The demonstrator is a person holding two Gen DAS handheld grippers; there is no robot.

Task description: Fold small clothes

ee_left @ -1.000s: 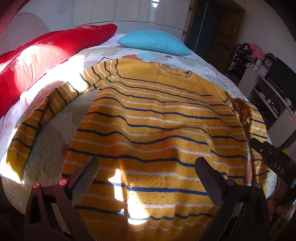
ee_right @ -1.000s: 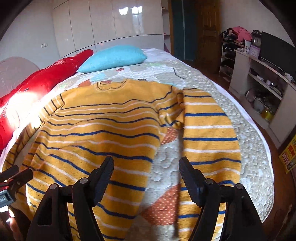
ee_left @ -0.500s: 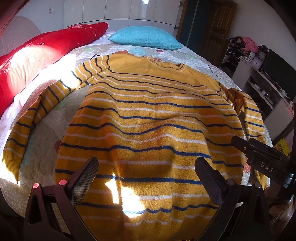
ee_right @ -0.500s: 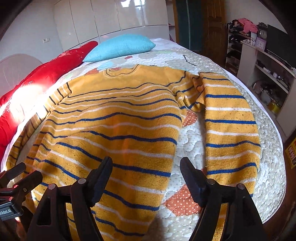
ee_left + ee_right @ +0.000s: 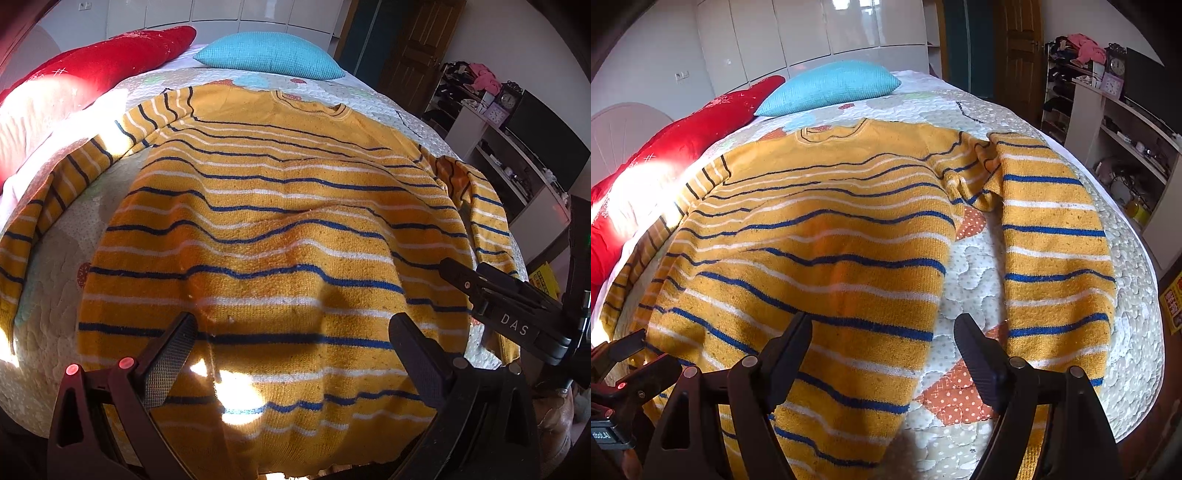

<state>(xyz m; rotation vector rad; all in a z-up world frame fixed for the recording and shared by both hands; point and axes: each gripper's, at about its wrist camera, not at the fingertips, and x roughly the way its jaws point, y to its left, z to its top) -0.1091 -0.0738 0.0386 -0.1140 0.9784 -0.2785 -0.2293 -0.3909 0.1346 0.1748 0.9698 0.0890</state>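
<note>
A yellow sweater [image 5: 280, 229] with blue and white stripes lies spread flat on the quilted bed [image 5: 55, 295], collar toward the pillows. Its left sleeve [image 5: 48, 206] trails along the bed's left edge; its right sleeve [image 5: 1052, 240] lies beside the body. My left gripper [image 5: 291, 336] hovers open over the lower hem, nothing between its fingers. My right gripper [image 5: 882, 332] hangs over the sweater's right side edge and the quilt [image 5: 967, 266], its jaws still opening and empty. The right gripper [image 5: 491, 295] also shows at the right of the left wrist view.
A turquoise pillow [image 5: 269, 55] and a red cushion [image 5: 96, 66] lie at the head of the bed. White shelves [image 5: 1126, 147] with clutter, a clock and a dark screen stand to the right. A wooden door [image 5: 1019, 55] is behind. The bed's rounded edge drops off at right.
Both views have tipped slightly, so the sweater sits higher and closer in frame. The right gripper's jaws have widened a little. The sweater itself has not moved.
</note>
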